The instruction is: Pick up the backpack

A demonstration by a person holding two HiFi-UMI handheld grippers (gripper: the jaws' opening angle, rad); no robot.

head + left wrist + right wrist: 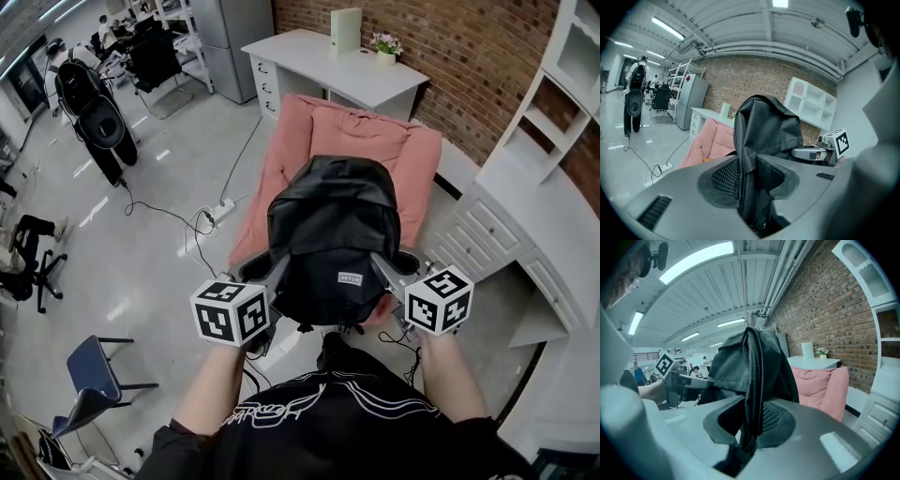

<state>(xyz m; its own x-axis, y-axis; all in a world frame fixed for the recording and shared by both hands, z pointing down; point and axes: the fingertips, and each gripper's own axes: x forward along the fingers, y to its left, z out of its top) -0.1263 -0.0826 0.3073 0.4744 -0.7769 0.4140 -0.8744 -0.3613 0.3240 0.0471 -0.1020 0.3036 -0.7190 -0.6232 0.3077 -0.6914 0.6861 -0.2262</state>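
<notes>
The left gripper (747, 174) is clamping a fold of the black backpack (328, 234), and the right gripper (751, 420) is pinching its opposite side. The backpack is sitting upright between them, with a pink armchair (323, 131) behind it.

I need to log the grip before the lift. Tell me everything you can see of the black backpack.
The backpack is black, of smooth, slightly shiny fabric, creased at the top, with a small grey label low on its face and a zip on one side. It stands upright over the pink armchair. The left gripper and right gripper each pinch a fold of its side. Whether it rests on the seat is hidden.
</notes>
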